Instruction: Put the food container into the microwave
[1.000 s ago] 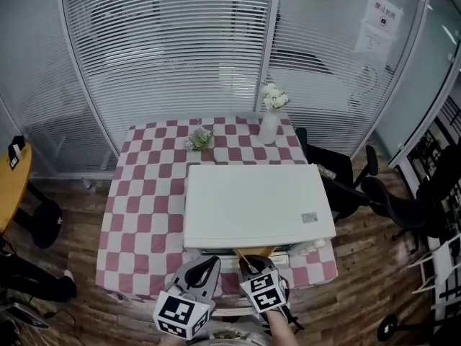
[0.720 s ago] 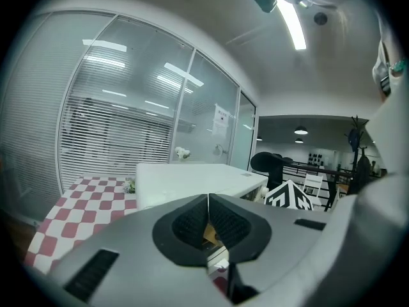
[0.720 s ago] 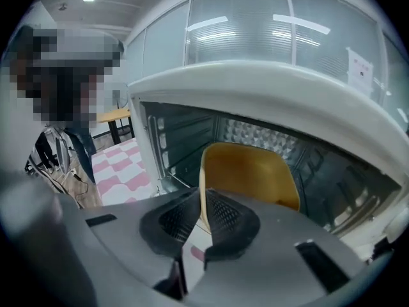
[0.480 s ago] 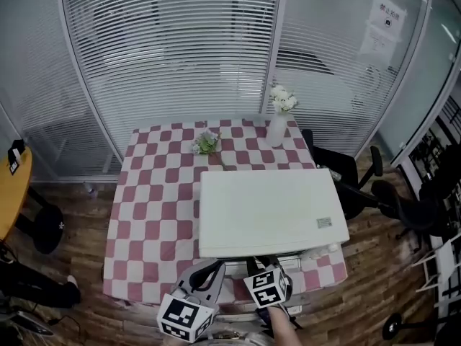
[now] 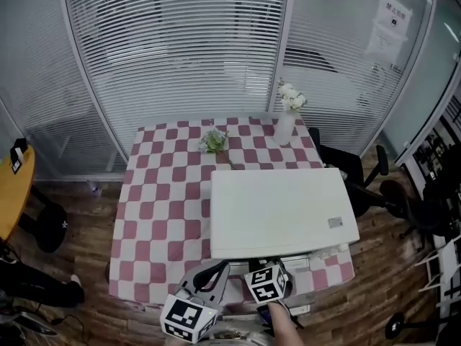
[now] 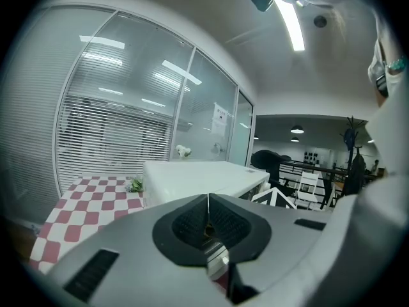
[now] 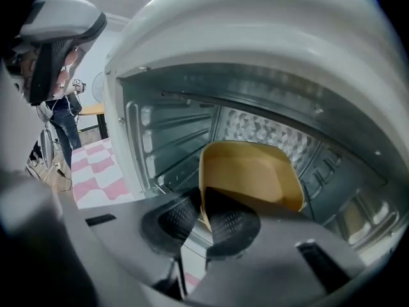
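The shallow yellow plastic food container [image 7: 252, 171] is being gripped by its near rim in the clamped jaws of the right gripper [image 7: 203, 217], presumably for level carriage. It is inside the white box-shaped microwave [image 5: 282, 209] at the checked table's [image 5: 162, 215] near right corner. The left gripper [image 6: 208, 226], jaws together on nothing, is being held aside.

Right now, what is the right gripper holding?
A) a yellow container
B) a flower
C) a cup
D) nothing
A: in the right gripper view, the right gripper is shut on the rim of the container, which sits in front of the microwave's open cavity.
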Tool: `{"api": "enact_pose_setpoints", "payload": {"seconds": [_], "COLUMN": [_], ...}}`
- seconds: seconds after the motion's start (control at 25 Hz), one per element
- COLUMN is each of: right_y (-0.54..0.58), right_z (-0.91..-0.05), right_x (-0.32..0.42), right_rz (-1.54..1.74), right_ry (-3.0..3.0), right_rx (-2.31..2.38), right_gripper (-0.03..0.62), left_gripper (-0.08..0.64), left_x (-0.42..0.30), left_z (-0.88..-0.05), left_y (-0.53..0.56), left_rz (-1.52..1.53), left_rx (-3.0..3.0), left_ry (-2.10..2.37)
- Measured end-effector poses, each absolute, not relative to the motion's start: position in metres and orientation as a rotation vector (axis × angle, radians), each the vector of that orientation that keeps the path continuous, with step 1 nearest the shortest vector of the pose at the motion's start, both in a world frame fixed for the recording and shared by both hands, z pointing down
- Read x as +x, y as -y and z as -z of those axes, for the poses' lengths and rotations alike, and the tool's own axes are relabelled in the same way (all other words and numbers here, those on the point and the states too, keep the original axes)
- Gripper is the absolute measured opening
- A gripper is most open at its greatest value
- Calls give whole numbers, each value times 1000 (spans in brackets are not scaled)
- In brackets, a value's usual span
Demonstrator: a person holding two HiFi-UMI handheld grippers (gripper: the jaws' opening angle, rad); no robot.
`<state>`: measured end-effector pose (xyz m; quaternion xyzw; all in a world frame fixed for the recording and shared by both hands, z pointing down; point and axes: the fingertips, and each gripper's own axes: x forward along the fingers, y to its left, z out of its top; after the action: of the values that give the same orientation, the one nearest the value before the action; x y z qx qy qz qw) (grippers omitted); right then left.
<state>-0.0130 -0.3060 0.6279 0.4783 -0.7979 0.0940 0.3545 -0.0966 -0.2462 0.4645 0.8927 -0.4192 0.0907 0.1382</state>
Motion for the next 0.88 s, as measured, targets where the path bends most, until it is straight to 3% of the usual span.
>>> {"api": "enact_pose_setpoints", "payload": {"seconds": [0.68, 0.88], "right_y": [304, 299], "right_z": [-618, -610], "right_x": [-20, -17], "right_rz": [-227, -201], "right_ry": [2163, 2186], "right_rx": [1287, 1285], "right_gripper": [132, 133], "left_gripper": [14, 14], "left_x": [-104, -101], "left_z": [-467, -470], "left_y": [248, 246], "left_rz": [-251, -264], "left_rx": [2569, 2564], "left_ry": [1223, 1229]}}
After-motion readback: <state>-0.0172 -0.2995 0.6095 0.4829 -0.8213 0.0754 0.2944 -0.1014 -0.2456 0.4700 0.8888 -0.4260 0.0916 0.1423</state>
